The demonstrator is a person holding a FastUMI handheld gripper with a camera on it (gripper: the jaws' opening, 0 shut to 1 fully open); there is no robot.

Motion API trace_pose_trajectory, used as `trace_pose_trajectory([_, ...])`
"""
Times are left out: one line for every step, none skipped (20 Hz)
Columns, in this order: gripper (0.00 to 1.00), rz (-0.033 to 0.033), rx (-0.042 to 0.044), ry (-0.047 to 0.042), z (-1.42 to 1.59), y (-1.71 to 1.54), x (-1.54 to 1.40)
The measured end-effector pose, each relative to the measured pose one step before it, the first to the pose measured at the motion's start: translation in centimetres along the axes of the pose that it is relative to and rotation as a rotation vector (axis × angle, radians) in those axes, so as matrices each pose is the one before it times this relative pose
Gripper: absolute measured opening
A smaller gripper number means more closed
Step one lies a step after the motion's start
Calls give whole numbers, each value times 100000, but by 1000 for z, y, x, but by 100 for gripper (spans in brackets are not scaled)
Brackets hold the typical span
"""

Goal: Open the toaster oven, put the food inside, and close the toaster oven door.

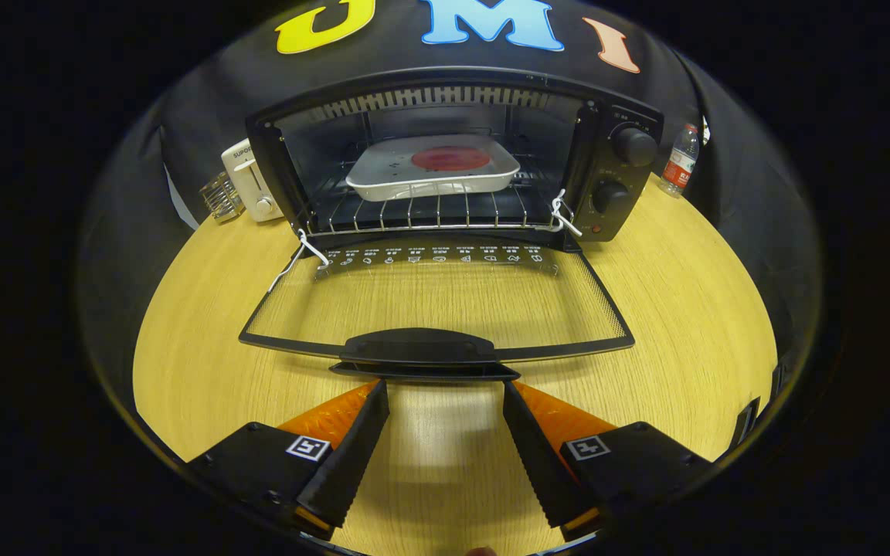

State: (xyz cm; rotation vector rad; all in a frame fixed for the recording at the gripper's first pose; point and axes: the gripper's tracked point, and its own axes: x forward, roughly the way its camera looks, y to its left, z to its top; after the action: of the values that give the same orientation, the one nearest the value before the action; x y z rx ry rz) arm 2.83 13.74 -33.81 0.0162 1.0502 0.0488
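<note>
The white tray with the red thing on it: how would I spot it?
Find the black toaster oven on the wooden table, its glass door folded down flat beyond the open gripper. The white tray sits on the wire rack inside, alone there, with a round red food on it.

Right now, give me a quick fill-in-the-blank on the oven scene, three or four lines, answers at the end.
1. The toaster oven door is folded down and ____.
2. The tray with the red food sits on the ____ inside the oven.
3. The gripper fingers are spread ____, just short of the door handle.
4. Beside the oven's knobs stands a plastic ____.

Answers: open; rack; open; bottle
</note>
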Motion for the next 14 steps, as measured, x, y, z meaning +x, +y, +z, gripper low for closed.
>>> trace_pose_trajectory([95,163,201,-926,135,49,-293])
trace_pose_trajectory([95,253,113,-910,238,-9,-323])
trace_pose_trajectory([95,253,6,-974,166,42,-335])
trace_pose_trajectory([95,266,351,-1286,310,-18,-258])
trace_pose_trajectory([95,144,272,-1514,238,22,-428])
trace_pose_trajectory([95,-56,71,-1789,375,20,-405])
trace_pose_trajectory([95,-254,-194,-1707,316,25,-349])
trace_pose_trajectory([95,-96,-201,-1832,432,46,-391])
trace_pose_trajectory([95,51,-28,-1522,324,67,-298])
trace_pose_trajectory([95,235,249,-1239,387,53,-258])
trace_pose_trajectory([95,214,325,-778,261,-13,-140])
trace_pose_trajectory([95,233,367,-911,412,35,-284])
trace_pose_trajectory([95,85,92,-1271,386,36,-212])
trace_pose_trajectory([95,-92,-416,-1613,543,30,-218])
